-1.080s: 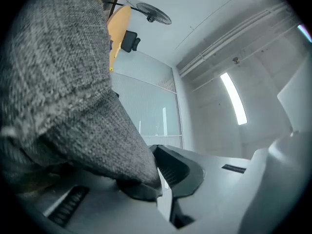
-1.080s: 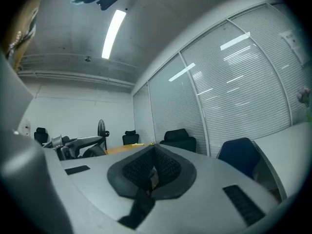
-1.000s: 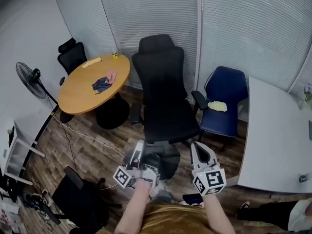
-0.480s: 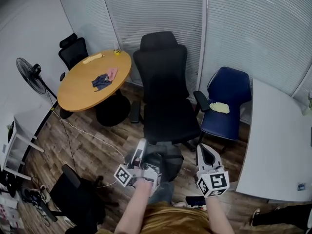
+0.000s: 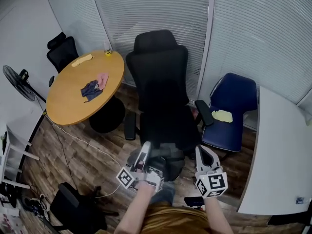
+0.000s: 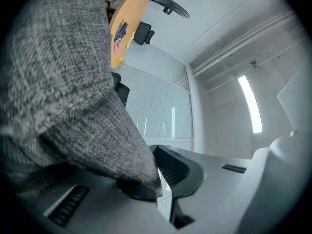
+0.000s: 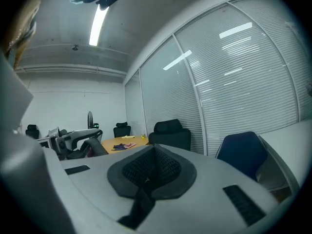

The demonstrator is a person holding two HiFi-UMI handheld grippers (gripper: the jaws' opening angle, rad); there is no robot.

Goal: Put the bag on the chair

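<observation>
One grey bag [image 5: 165,161], clamped in the left gripper [image 5: 145,149], is held just before the seat of one black chair [image 5: 161,91]. The right gripper [image 5: 202,151] is closed, empty. One blue chair [image 5: 233,106] is seen beside.

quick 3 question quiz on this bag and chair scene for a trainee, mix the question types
1. Pick one: is the left gripper or the right gripper shut on the grey bag?
2. True or false: the right gripper's jaws stand wide apart.
3. Fill the gap: the yellow cloth lies on the seat of the ___ chair.

Key
1. The left gripper. Grey fabric is pinched between its jaws.
2. False. Its jaws are together with nothing between them.
3. Blue. It is the blue chair by the white table.
</observation>
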